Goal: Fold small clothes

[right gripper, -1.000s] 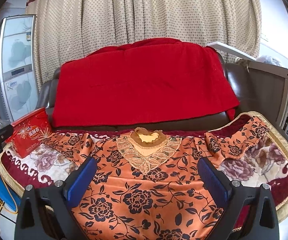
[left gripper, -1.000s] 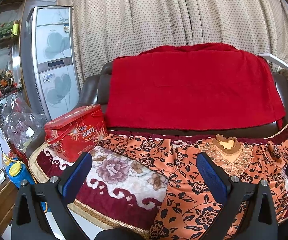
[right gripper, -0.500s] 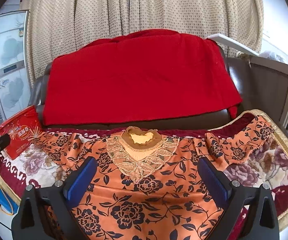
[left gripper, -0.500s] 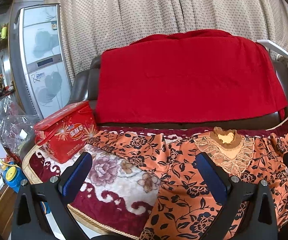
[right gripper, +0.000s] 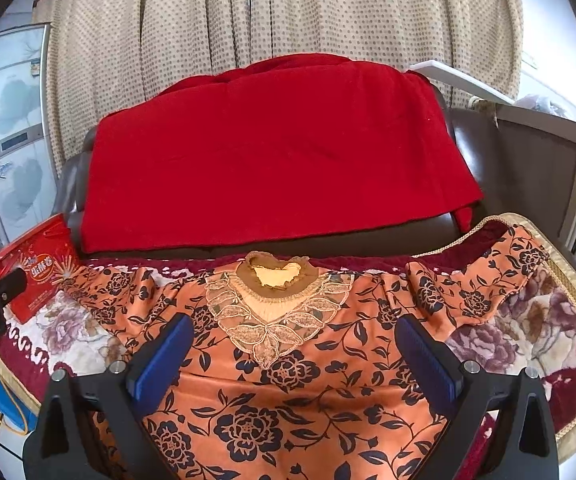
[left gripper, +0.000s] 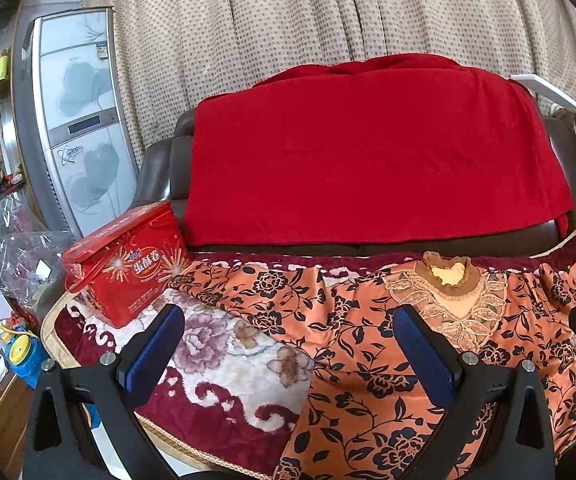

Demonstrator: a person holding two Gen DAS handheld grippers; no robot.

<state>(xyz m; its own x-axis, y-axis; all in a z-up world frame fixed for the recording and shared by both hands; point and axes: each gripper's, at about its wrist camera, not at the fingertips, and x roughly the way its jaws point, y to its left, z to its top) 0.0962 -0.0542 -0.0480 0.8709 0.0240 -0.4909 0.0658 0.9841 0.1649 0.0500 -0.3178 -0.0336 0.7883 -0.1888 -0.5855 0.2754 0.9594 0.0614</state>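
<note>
- Left claw (left gripper: 288, 354): jaws wide apart, holding nothing, hovering over the sofa seat's left front edge.
- Right claw (right gripper: 294, 354): jaws apart, empty, centred over the garment.
- Orange floral blouse (right gripper: 288, 392): spread flat on the floral blanket (left gripper: 223, 364), collar toward the backrest, sleeves running left-right; 1 sleeve lies ahead of each claw.
- Red tin (left gripper: 127, 270): at the seat's left end, touching the left sleeve tip; may obstruct.
- Red throw (right gripper: 271, 152): on the backrest, clear.
</note>
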